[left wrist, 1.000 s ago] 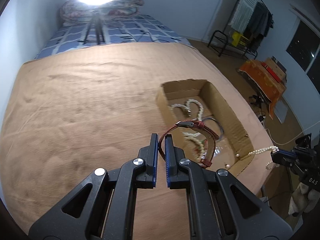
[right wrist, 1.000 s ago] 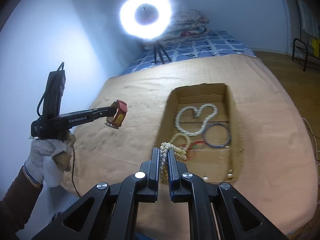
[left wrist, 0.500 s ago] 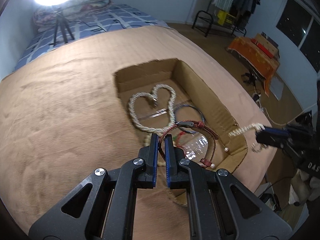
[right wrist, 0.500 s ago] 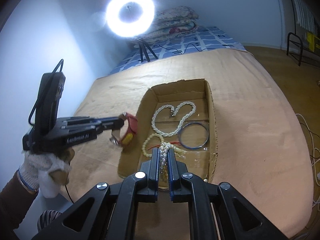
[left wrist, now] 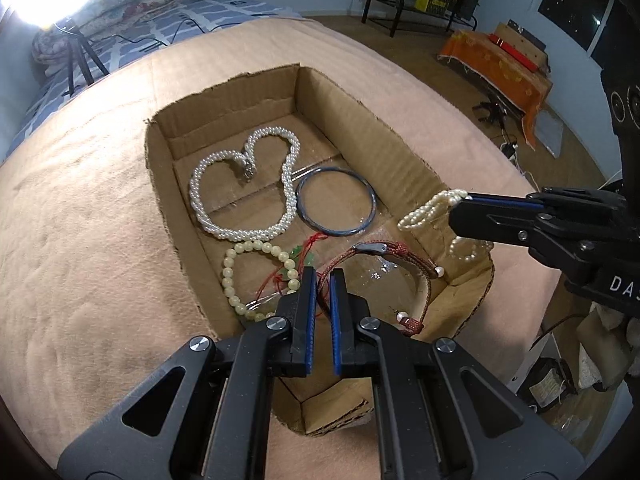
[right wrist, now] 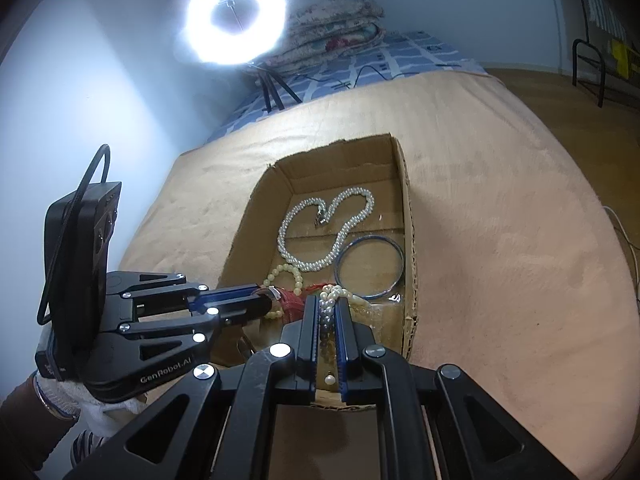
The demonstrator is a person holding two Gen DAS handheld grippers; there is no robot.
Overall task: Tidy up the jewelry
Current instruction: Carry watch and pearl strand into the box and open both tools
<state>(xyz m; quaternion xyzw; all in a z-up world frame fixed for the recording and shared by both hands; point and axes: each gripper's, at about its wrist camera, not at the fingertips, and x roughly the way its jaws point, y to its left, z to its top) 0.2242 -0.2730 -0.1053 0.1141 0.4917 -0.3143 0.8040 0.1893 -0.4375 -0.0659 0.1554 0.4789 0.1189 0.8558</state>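
Two grippers hang over the cardboard box point(left wrist: 360, 128), each clenched on a piece of jewelry.

Left gripper point(left wrist: 323, 276) pinches a red cord bracelet point(left wrist: 416, 264) that loops down over the near end of the box; right gripper point(right wrist: 327, 304) grips a small pearl strand point(left wrist: 428, 210) above the box's near right wall. Already lying inside are a thick pearl necklace point(left wrist: 240, 184) bent into a heart shape, a blue bangle point(left wrist: 336, 202) just beside it, and a pale bead bracelet point(left wrist: 248, 276) with red thread. Box sits on a tan blanket point(left wrist: 80, 240).
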